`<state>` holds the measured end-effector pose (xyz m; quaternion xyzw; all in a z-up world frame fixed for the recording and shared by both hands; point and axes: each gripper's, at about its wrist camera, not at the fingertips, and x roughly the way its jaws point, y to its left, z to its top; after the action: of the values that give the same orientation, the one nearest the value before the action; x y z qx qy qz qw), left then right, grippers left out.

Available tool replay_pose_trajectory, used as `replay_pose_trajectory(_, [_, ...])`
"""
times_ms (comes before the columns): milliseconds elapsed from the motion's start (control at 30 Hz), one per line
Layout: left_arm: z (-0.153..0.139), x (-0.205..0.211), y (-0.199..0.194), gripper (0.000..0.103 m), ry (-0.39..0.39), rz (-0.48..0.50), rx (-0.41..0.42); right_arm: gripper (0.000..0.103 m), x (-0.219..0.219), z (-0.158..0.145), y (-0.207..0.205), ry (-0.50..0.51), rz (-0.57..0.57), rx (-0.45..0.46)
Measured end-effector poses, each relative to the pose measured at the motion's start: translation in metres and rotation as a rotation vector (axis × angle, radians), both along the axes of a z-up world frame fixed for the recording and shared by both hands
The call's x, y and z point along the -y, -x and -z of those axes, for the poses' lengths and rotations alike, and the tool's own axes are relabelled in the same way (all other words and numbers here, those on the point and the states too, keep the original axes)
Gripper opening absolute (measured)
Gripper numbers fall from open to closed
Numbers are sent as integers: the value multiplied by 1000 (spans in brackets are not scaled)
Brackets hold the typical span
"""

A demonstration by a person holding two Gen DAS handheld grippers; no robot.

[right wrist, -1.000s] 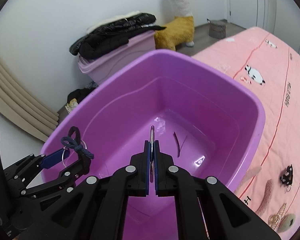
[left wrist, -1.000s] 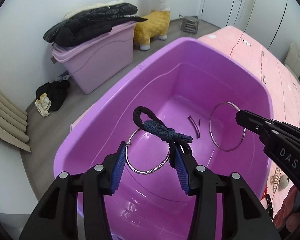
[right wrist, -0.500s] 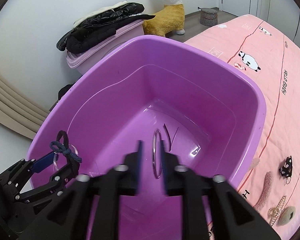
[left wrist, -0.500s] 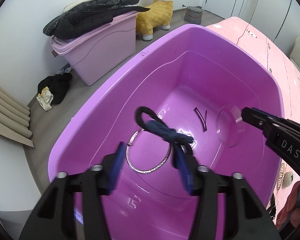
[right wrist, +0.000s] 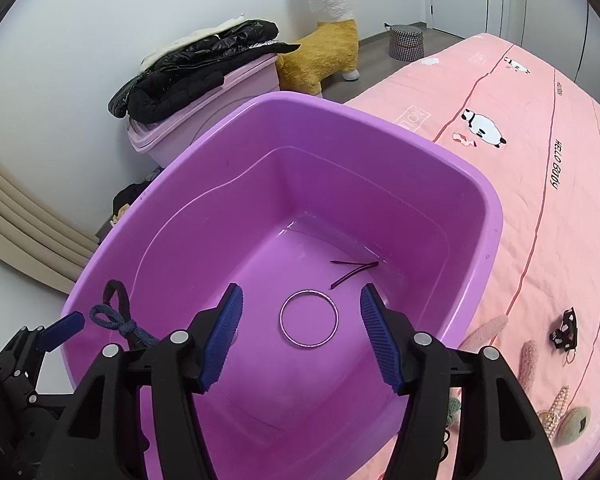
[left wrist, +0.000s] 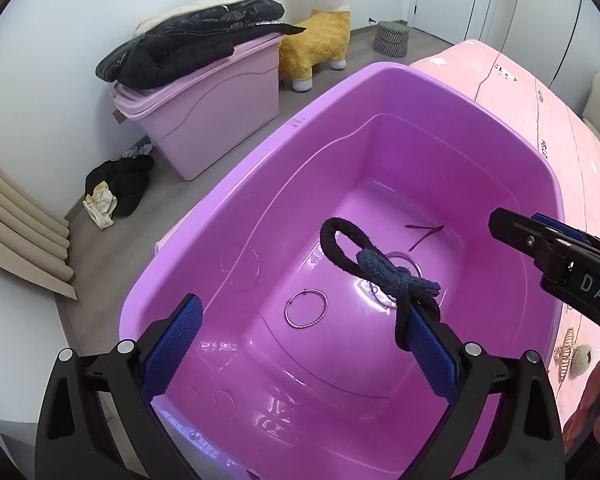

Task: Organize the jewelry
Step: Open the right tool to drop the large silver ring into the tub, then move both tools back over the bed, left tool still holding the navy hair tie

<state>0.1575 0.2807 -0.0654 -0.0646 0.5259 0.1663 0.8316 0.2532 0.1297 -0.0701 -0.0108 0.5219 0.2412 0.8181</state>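
A purple plastic tub point(left wrist: 380, 76) stands on the pink bed and also shows in the right wrist view point(right wrist: 380, 120). Two silver bangles lie on its floor: one point(left wrist: 306, 308) near the left gripper, another point(right wrist: 309, 324) below the right gripper, partly hidden in the left wrist view. A dark hairpin point(right wrist: 354, 270) lies further in. My left gripper point(left wrist: 300, 348) is open above the tub; a knotted black and blue hair tie point(left wrist: 380, 272) hangs looped on its right finger. My right gripper point(right wrist: 302, 336) is open and empty above the tub.
Hair clips and accessories point(right wrist: 564, 330) lie on the pink bedspread point(right wrist: 540, 140) right of the tub. A lilac storage bin point(left wrist: 204, 120) with a black jacket on it stands on the floor behind, beside a yellow toy animal point(left wrist: 320, 48).
Both grippers have opened. Each let go of its silver bangle, and both bangles now lie on the tub floor. The hair tie stays hooked on the left gripper's right finger.
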Motion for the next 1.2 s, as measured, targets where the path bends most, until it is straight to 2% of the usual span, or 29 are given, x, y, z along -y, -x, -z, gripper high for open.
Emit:
replay_pose_trajectory(267, [-10,5,8,96,-17,0,20,59,12,-13,12,-40,14,34])
replay_pose_trajectory(600, [-33,28,20,96,-21,33,72,61,54,-34,36,-97,66,74])
replay_pose_trajectory(900, [-59,69,37,96,-21,114,137,62,109,-49,75,-123,146,133])
replay_pose_trajectory(1200, [-79,139,56,96,-29,260,212,64,187,-55,130,-123,295,200])
